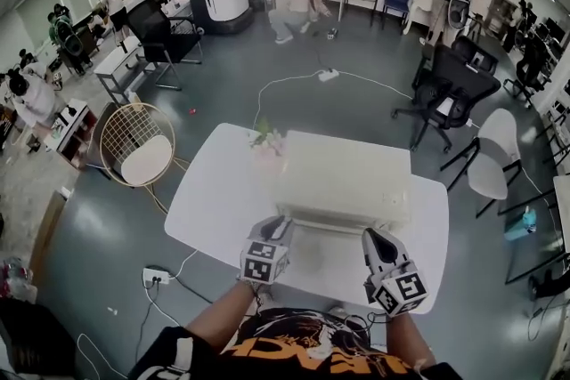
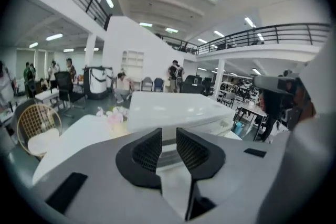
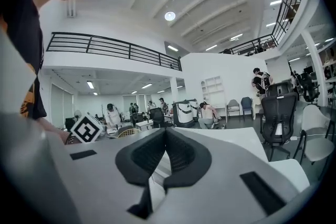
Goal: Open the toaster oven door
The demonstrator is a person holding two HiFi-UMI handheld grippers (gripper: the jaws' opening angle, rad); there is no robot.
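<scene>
A white toaster oven [image 1: 343,178] stands on a white table [image 1: 209,209], its front toward me; I cannot make out the door handle. My left gripper [image 1: 280,225] hovers just before the oven's front left corner, and my right gripper [image 1: 375,238] hangs before its front right. In the left gripper view the oven [image 2: 173,108] lies straight ahead, and the left gripper [image 2: 169,139] is open with a narrow gap and nothing between its pads. In the right gripper view the right gripper [image 3: 165,139] has its pads together, holding nothing.
A small bunch of pink flowers [image 1: 267,141] sits at the oven's back left corner. A wire-backed chair [image 1: 135,144] stands left of the table, and a white chair [image 1: 492,157] and a black office chair [image 1: 450,93] to its right. Cables and a power strip [image 1: 156,277] lie on the floor.
</scene>
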